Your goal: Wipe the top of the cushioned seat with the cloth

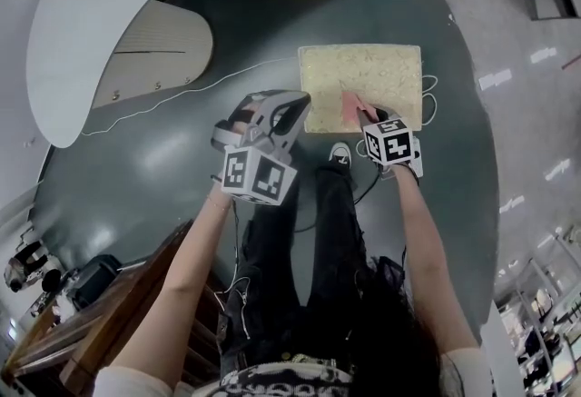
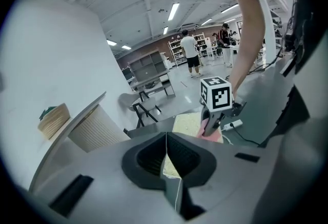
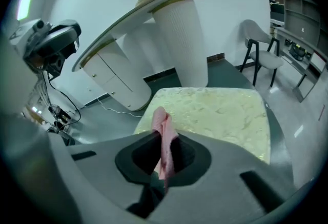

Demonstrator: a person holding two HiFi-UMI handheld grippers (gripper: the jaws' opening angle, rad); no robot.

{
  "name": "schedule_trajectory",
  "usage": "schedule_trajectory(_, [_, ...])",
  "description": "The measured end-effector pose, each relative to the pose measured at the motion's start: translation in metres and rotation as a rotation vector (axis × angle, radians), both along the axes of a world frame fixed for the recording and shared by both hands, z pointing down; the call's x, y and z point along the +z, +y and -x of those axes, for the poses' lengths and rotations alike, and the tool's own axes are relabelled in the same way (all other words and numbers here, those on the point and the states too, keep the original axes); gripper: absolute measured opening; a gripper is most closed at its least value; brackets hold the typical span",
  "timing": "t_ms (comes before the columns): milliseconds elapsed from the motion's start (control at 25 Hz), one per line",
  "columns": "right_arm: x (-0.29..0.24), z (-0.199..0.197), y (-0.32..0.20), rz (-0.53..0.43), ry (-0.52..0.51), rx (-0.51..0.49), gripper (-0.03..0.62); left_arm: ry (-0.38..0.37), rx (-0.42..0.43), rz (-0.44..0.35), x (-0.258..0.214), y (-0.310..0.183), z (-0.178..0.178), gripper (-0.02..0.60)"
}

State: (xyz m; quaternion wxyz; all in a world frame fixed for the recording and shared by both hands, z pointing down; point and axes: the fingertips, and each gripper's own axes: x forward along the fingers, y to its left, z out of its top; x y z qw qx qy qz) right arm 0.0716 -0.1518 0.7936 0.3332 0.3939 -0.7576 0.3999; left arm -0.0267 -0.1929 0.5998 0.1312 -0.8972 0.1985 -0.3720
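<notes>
One view alone shows right gripper [image 3: 163,152] jaws clamping cloth [image 3: 161,124]; left gripper [image 2: 167,161] jaws together.

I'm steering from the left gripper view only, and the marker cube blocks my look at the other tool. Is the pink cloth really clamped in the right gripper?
Observer: Yes. The right gripper view shows the cloth pinched in the jaws of the right gripper.
Operator: Where on the seat is it?
Observer: In the head view, at the near edge of the seat, about midway along it.
Operator: And my own tool?
Observer: The left gripper hangs beside the seat's near left corner.
</notes>
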Motion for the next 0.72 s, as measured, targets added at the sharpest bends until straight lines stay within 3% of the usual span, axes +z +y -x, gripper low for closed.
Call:
schedule_trajectory(200, [0.008,0.064,0.013,0.021,-0.054,-0.069,0.012,-0.009,-0.016,0.015,-0.003,0.010,0.019,0.006])
schedule_trajectory(400, [0.018,0.101,0.025,0.033,-0.077,-0.144,0.012,-0.009,-0.049,0.016,-0.002,0.017,0.040,0.006])
schedule_trajectory(560, [0.031,0.102,0.034,0.055,-0.037,-0.175,0.012,-0.010,-0.058,0.030,-0.002,0.022,0.048,0.006])
schedule_trajectory(720, [0.043,0.074,0.032,0.072,0.018,-0.137,0.012,-0.004,-0.056,0.028,-0.006,0.025,0.050,0.006])
